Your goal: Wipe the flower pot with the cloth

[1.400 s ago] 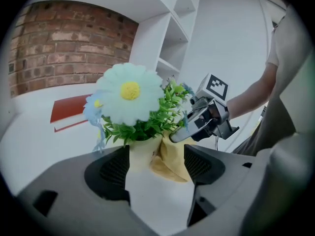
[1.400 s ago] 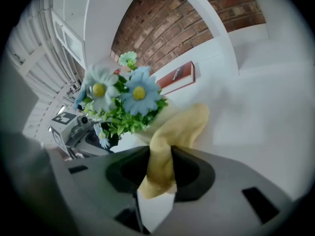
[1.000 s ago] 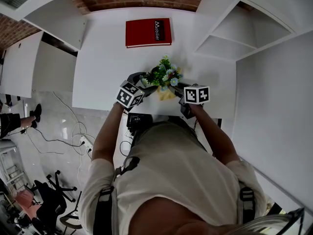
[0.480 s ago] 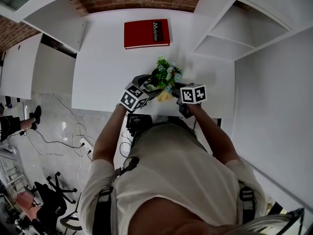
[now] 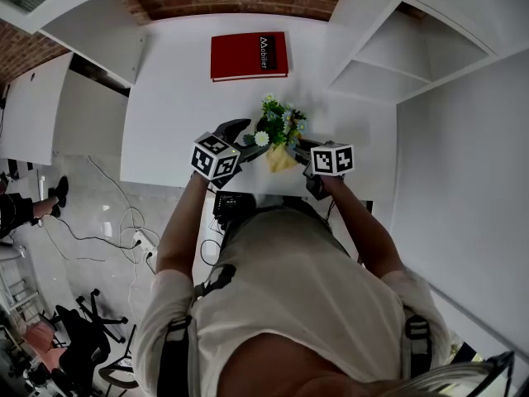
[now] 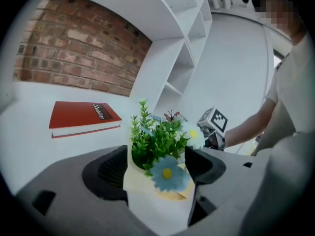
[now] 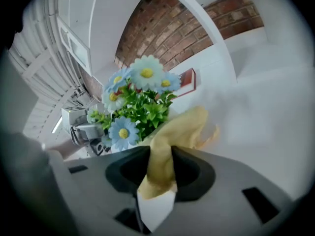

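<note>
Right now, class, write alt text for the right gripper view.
The right gripper pinches a yellow cloth that stands up beside daisies and green leaves. A red book lies behind, below a brick wall.

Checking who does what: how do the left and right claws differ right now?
The left claw stands wide, clamped on the flower pot; the right claw is nearly closed, pinching the yellow cloth. The pot fills the left claw's gap; the cloth spills loosely beyond the right claw. Both hold something.
</note>
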Motion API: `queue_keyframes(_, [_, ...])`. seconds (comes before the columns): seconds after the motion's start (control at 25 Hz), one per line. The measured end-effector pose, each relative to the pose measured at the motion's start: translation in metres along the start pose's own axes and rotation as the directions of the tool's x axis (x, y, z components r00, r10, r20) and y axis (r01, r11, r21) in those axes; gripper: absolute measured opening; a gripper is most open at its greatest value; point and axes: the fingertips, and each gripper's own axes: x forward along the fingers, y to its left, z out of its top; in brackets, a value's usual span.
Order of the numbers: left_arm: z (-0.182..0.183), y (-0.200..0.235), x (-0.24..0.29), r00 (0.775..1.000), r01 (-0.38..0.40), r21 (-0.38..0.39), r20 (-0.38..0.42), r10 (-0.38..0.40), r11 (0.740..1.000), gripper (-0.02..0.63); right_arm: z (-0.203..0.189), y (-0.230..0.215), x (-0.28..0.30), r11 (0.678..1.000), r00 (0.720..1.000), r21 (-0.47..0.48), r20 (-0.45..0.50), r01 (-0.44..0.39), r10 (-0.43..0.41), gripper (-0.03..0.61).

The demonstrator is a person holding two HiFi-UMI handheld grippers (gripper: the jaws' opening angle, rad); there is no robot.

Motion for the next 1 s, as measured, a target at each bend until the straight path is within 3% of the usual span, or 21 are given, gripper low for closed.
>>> queue_keyframes(0.24, [-0.004, -0.003, 0.026, 0.985, 0.1, 0.043, -0.146, -0.093, 0.994, 0.355, 0.024, -0.006, -0.004, 1.0, 0.998, 0.017, 0.059, 0.023, -0.024, 0.14])
queue_keyframes(0.44, [-0.014, -0.013, 0.036, 0.988, 0.096, 0.035, -0.126, -0.091, 0.995, 0.353, 0.019, -0.006, 0.0, 0.999, 0.998, 0.04, 0.06, 0.023, -0.025, 0.14])
queue_keyframes(0.64, [-0.03, -0.032, 0.046, 0.99, 0.063, 0.186, -0.133, -0.038, 0.98, 0.353, -0.001, 0.004, 0.01, 1.0, 1.0, 0.023, 0.008, 0.007, -0.008, 0.14])
queue_keyframes(0.88, [-0.035, -0.039, 0.04, 0.992, 0.055, 0.143, -0.118, -0.038, 0.988, 0.353, -0.016, 0.012, 0.014, 1.0, 1.0, 0.019, -0.026, -0.008, 0.008, 0.14])
queue_keyframes(1.0, [-0.035, -0.046, 0.04, 0.995, 0.048, 0.076, -0.093, -0.041, 0.996, 0.353, -0.02, 0.012, 0.011, 0.999, 0.999, 0.028, -0.035, -0.023, 0.024, 0.14])
